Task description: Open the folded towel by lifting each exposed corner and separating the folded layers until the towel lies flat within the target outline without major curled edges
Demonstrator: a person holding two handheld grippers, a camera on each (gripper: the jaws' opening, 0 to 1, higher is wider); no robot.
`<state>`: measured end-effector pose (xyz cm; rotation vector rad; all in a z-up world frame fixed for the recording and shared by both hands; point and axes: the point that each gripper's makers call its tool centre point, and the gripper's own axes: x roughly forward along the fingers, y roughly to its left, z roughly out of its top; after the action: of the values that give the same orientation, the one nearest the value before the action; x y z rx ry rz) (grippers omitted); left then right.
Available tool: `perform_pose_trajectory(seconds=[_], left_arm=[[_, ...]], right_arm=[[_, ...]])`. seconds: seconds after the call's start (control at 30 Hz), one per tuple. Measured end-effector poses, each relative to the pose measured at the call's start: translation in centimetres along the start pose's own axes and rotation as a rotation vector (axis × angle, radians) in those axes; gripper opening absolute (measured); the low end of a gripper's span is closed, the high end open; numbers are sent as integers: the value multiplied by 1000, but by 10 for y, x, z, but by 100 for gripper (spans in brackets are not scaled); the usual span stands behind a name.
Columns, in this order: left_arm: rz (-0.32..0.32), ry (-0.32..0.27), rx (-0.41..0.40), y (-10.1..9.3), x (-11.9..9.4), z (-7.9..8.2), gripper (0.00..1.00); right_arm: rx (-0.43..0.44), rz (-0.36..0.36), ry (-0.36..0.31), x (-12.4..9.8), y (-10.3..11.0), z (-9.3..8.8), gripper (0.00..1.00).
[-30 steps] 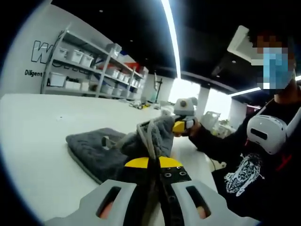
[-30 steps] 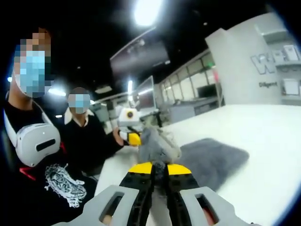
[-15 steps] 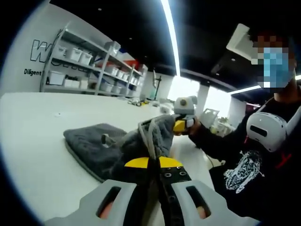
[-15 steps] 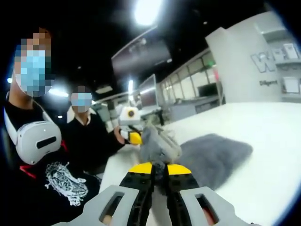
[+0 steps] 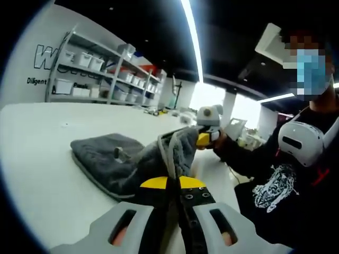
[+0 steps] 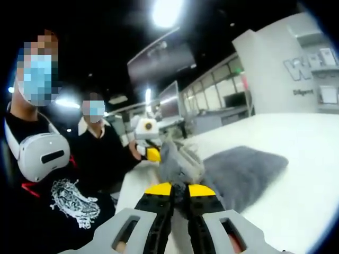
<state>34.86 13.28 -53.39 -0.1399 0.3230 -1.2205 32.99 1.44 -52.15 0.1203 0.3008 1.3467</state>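
Towel [image 5: 108,166]: grey, thick-piled and plush, lying partly folded on the white table [image 5: 37,159]. One end rests flat on the tabletop; the near edge is drawn up off the surface into a bunched ridge, showing a paler stitched hem.

Left gripper [image 5: 172,185]: yellow-tipped jaws closed tight on that raised hem, cloth pinched between them. Right gripper [image 6: 180,189]: jaws likewise clamped on the lifted towel edge, fabric rising in a fold just beyond the tips. Each gripper is seen from the other's view, further along the same raised edge, held by a hand [image 5: 220,142].

Left gripper view: metal shelving [image 5: 90,74] against a white wall, holding rows of pale bins; their contents cannot be made out. A small upright tab stands on the towel's flat part.

Right gripper view: the towel's far end lies as a smooth rounded slab on the table. A person in a dark printed shirt [image 6: 69,198] stands at left, a second person [image 6: 98,153] behind, with glazed partitions [image 6: 212,103] beyond.
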Motion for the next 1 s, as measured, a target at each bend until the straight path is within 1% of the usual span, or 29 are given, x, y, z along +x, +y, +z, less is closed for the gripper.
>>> perform_pose_trajectory(seconds=[0.13,0.2,0.33,0.5,0.73,1.0], left_arm=[[0,7,2,-3,0,-2,3],[-1,13,3,-4,0,-4,3],[7,35,14,-6,1,-10,3],[13,47,19,-5,0,-13,3],[13,65,17,-5,-1,-17,3],[23,100,14,-5,0,-25,3]], right_arm=[[-3,2,5,0,4,-2,4],[-2,3,7,-3,0,-2,4],[2,4,15,-3,0,-6,4],[3,8,21,-3,0,-11,4],[0,11,22,-4,1,-14,4],[-1,14,36,-4,0,-22,4]])
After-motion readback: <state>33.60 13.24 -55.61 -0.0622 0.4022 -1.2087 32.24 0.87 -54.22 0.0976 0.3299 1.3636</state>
